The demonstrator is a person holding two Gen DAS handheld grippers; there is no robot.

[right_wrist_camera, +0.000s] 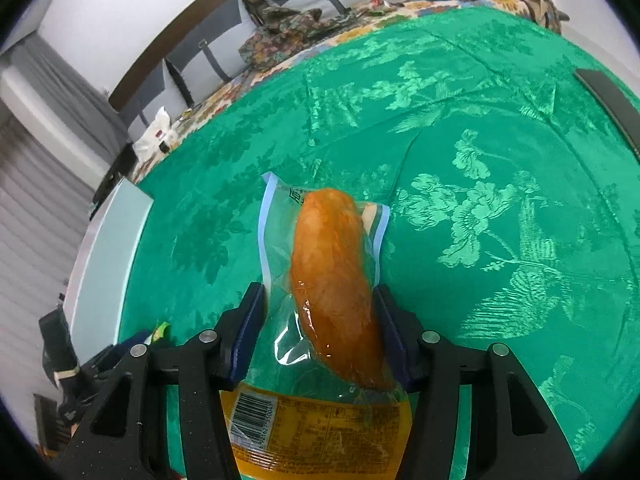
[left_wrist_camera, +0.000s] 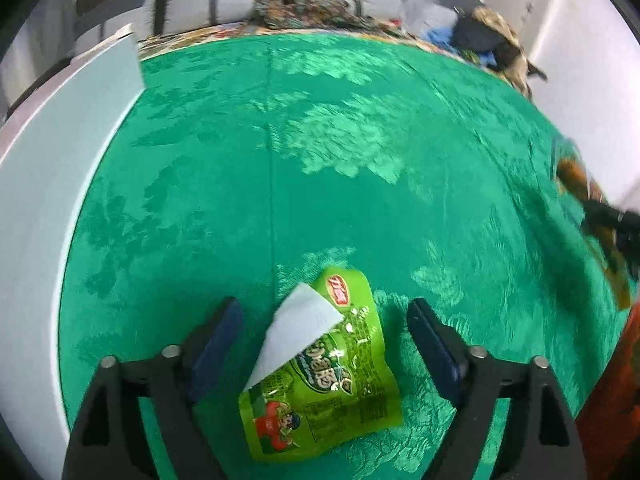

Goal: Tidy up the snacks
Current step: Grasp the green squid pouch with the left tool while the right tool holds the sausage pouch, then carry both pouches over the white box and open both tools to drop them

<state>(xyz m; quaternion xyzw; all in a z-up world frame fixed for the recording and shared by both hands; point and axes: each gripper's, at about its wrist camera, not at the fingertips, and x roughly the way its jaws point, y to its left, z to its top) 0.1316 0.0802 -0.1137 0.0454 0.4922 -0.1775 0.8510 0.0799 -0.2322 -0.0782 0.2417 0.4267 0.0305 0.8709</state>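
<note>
Because the right tongs (right_wrist_camera: pixel 318 332) clamp only the slick clear pouch of the chicken snack (right_wrist_camera: pixel 334 280), held above the tabletop (right_wrist_camera: pixel 500 152), it may slip. The left tongs (left_wrist_camera: pixel 324 340) stand wide and empty; the green packet (left_wrist_camera: pixel 320 368) lies between them, toward 6 o'clock, risking a snag.

green tablecloth (left_wrist_camera: pixel 320 140), white walls (right_wrist_camera: pixel 120 0), chairs (right_wrist_camera: pixel 208 52)

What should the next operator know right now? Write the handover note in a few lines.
Left gripper: open, fingers either side of the green snack packet, which lies flat on the green tablecloth with a white slip on it.
Right gripper: shut on the clear vacuum pack with the orange-brown meat piece, held above the cloth.
Done: green packet lies loose on the cloth.
Left: place the meat pack; no bin or tray is visible.
</note>
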